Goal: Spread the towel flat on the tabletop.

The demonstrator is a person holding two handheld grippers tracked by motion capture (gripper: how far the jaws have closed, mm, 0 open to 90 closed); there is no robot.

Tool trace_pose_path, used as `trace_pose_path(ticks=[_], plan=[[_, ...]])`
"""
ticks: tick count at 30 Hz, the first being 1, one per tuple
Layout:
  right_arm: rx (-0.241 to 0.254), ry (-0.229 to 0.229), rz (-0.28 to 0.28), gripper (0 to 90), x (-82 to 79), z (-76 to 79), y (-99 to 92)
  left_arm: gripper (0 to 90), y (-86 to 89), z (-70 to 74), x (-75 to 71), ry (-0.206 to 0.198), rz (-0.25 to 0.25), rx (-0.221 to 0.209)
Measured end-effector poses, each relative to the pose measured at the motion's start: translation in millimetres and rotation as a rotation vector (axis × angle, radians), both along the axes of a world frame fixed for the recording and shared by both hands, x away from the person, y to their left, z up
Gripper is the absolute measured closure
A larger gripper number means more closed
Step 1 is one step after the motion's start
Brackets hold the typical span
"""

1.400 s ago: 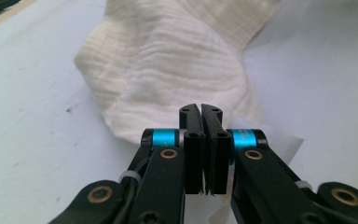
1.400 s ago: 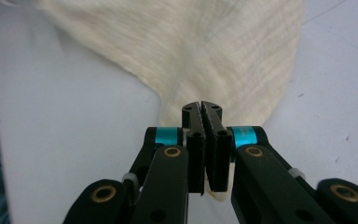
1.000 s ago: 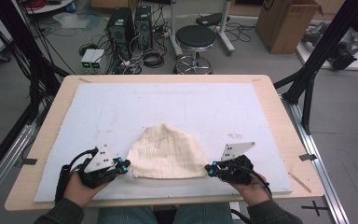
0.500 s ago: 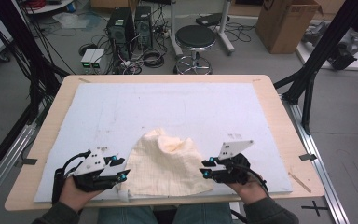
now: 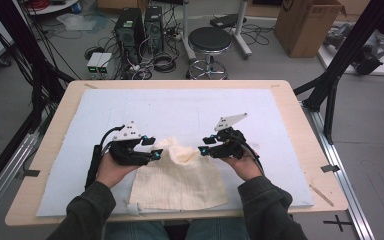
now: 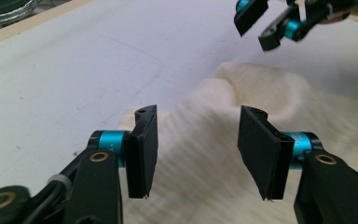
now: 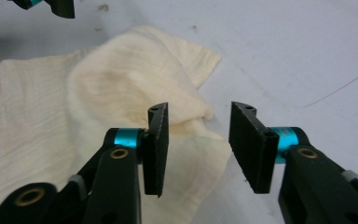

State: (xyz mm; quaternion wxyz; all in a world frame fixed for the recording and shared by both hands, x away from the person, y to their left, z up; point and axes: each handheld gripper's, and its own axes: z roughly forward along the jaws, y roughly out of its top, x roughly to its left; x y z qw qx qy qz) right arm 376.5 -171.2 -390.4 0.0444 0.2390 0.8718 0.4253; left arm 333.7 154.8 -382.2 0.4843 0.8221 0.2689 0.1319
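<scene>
A cream cloth (image 5: 180, 177) lies on the pale foam mat (image 5: 180, 107), flat toward the front edge and bunched into a ridge at its far end. My left gripper (image 5: 154, 149) hovers at the ridge's left end and my right gripper (image 5: 206, 144) at its right end, tips facing each other. In the left gripper view the left gripper (image 6: 198, 149) stands open over the cloth (image 6: 261, 88). In the right gripper view the right gripper (image 7: 198, 144) is open beside the cloth (image 7: 98, 93). Both pairs of jaws have just been opening, with nothing pressed between the pads.
The mat covers most of a wooden table (image 5: 300, 115). Bare mat stretches beyond the grippers to the far edge. On the floor behind stand a black stool (image 5: 209, 40), computer cases (image 5: 140, 25) and a cardboard box (image 5: 307, 20). Black frame posts (image 5: 340, 70) flank the table.
Both grippers, shut on the cloth's corners before, have opened and let go. Both hands moved away from the front edge and toward each other. The cloth now lies bunched at its far end.
</scene>
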Motion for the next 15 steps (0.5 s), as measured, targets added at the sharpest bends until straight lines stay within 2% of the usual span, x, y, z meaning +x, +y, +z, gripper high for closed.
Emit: trace_pose_path(ticks=[1, 2, 3, 4, 6, 7, 8, 9, 10, 11, 12, 13, 15], plan=[[0.000, 0.033, -0.006, 51.2, 4.9, -4.8, 1.4, 44.5, -2.1, -1.5, 5.1, 0.013, 0.001, -0.002], [0.000, 0.033, -0.006, 51.2, 4.9, -4.8, 1.4, 44.5, -4.3, -3.5, 9.5, 0.030, 0.007, -0.004], [-0.002, 0.058, -0.006, 50.3, 9.2, -9.1, 2.4, 43.1, -6.4, -6.2, 13.1, 0.044, 0.016, -0.006], [0.004, 0.091, -0.007, 49.5, 13.3, -16.2, 3.9, 40.3, -8.1, -9.3, 16.5, 0.058, 0.022, -0.001], [0.005, 0.108, -0.006, 49.9, 14.5, -19.1, 4.1, 40.1, -10.8, -16.6, 22.8, 0.098, 0.020, 0.027], [0.002, 0.149, -0.003, 55.2, 16.7, -24.4, 3.4, 40.1, -11.8, -20.2, 25.6, 0.124, 0.016, 0.047], [-0.012, 0.173, 0.009, 61.4, 17.8, -26.7, 3.0, 42.4, -13.4, -26.6, 29.5, 0.173, 0.007, 0.073], [-0.012, 0.173, 0.009, 61.4, 17.8, -26.7, 3.0, 48.9, -13.4, -26.6, 29.5, 0.173, 0.007, 0.073], [-0.038, 0.209, 0.029, 73.8, 17.4, -29.0, 2.8, 56.6, -13.8, -28.8, 30.5, 0.189, -0.011, 0.086], [-0.045, 0.227, 0.044, 79.3, 16.3, -29.5, 3.2, 65.6, -14.6, -30.2, 30.0, 0.191, -0.025, 0.110], [-0.045, 0.227, 0.044, 79.3, 16.3, -29.5, 3.2, 65.6, -15.6, -31.0, 28.4, 0.188, -0.041, 0.134], [-0.063, 0.225, 0.061, 83.5, 14.7, -29.7, 4.1, 75.7, -16.3, -31.3, 26.8, 0.176, -0.054, 0.153], [-0.092, 0.222, 0.082, 89.3, 11.5, -29.1, 5.2, 86.0, -16.2, -30.4, 23.4, 0.163, -0.061, 0.168]])
